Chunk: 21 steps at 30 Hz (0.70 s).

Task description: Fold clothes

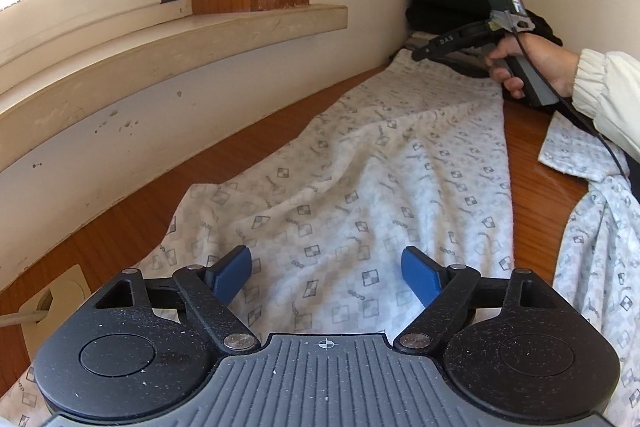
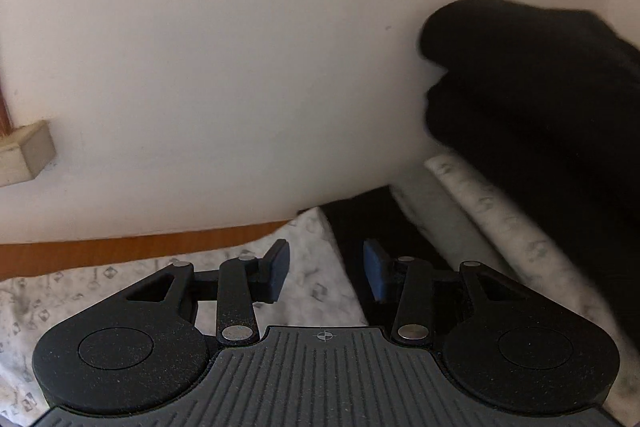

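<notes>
**Pyjama cloth laid out, folds not yet made**

We begin at our left gripper (image 1: 326,277): its blue pads stand wide apart and clamp nothing, and the patterned garment (image 1: 360,187) lies rumpled directly beneath and between them. Ahead of these jaws the cloth runs in a long strip along the wooden table (image 1: 240,151) toward the far corner, wrinkled rather than smoothed, with no clean crease that we can see. To the right of the jaws a second part of the same print (image 1: 600,227) hangs off the table's near edge, so the piece is not yet gathered.

At our right gripper (image 2: 326,277), the jaws are partly apart with nothing pinched; below them the far edge of the patterned cloth meets a dark fabric. Beyond and to the right of these jaws sits a stack of folded clothes (image 2: 480,211), light pieces below and a black garment (image 2: 540,87) on top, against the wall.

We judge that some items are already folded and stacked, while this garment remains to be flattened, folded and added to the pile.
</notes>
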{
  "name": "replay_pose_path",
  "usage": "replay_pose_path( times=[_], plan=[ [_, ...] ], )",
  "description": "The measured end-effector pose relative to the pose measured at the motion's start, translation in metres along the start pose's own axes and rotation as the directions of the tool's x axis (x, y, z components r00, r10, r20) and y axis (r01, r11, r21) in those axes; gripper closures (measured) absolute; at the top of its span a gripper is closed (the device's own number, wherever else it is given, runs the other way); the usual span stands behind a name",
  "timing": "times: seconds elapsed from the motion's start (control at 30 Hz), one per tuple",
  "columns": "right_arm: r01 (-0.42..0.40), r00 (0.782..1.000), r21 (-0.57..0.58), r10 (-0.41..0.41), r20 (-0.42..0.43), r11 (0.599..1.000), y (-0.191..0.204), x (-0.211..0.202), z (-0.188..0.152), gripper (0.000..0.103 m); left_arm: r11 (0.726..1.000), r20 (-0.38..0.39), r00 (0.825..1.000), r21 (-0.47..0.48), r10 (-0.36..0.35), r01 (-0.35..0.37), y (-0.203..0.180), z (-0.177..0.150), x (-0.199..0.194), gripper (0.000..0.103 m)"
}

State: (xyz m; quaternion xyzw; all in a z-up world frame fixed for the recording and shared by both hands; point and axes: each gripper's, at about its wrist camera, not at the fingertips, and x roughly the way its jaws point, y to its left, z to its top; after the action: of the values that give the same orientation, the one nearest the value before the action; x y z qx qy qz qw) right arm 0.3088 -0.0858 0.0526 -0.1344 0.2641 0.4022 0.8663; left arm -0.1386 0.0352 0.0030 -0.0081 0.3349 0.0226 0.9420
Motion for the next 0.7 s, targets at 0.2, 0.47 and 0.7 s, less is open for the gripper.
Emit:
replay_pose_path(
  times=[0.2, 0.47, 0.7],
  plan=[
    [0.029, 0.999, -0.044, -0.029, -0.019, 0.999, 0.008, 0.014, 0.001, 0.094, 0.999, 0.008, 1.0, -0.04, 0.013, -0.013, 0.006, 0.0, -0.001, 0.018],
    [0.196, 0.977, 0.04, -0.199, 0.073, 0.98, -0.005, -0.019, 0.015, 0.099, 0.996, 0.016, 0.999, -0.075, 0.042, -0.04, 0.01, -0.001, -0.002, 0.018],
    [0.082, 0.996, -0.044, -0.08, 0.043, 0.996, 0.003, -0.047, 0.007, 0.052, 0.998, 0.004, 0.999, -0.039, 0.044, -0.044, 0.003, -0.002, 0.001, 0.017]
  ],
)
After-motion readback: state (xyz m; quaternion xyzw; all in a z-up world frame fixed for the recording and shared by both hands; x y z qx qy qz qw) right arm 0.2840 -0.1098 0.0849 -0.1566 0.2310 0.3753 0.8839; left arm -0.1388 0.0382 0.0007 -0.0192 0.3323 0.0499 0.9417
